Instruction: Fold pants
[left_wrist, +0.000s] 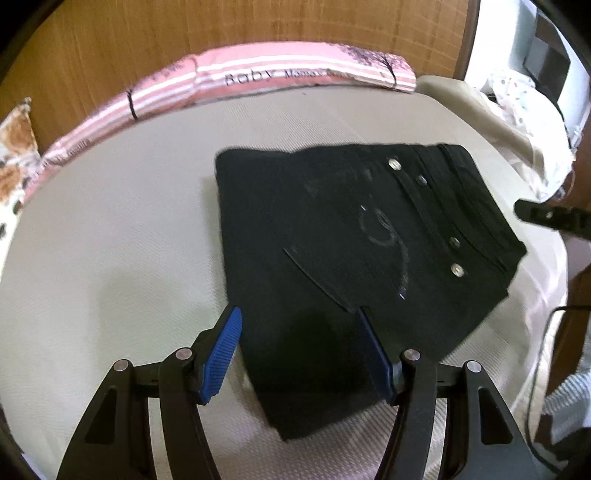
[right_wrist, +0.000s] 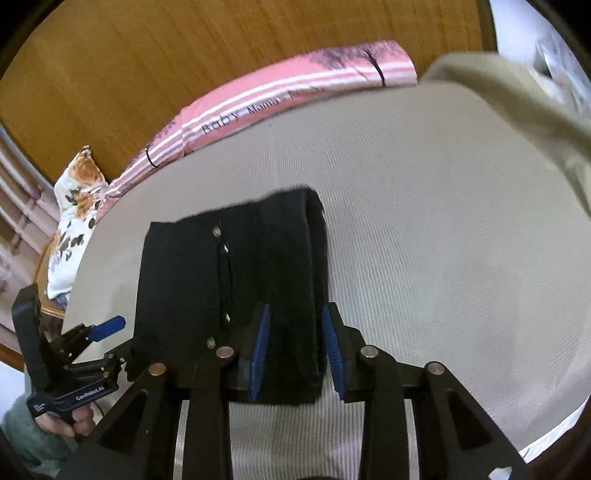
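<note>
left wrist: looks steeply down, close over the folded pants (left_wrist: 351, 266) | right wrist: same tilt, close at their waistband end | shared: pants, bed (left_wrist: 110, 240), pink pillow (left_wrist: 288, 72)

Matt black cloth pants (left_wrist: 354, 236) on ribbed beige bedcover (left_wrist: 129, 221).

Ahead of the hand-held gripper, a beige bed (left_wrist: 110, 221) meets a pink striped pillow (left_wrist: 258, 72) against a wooden headboard (left_wrist: 184, 33).
</note>
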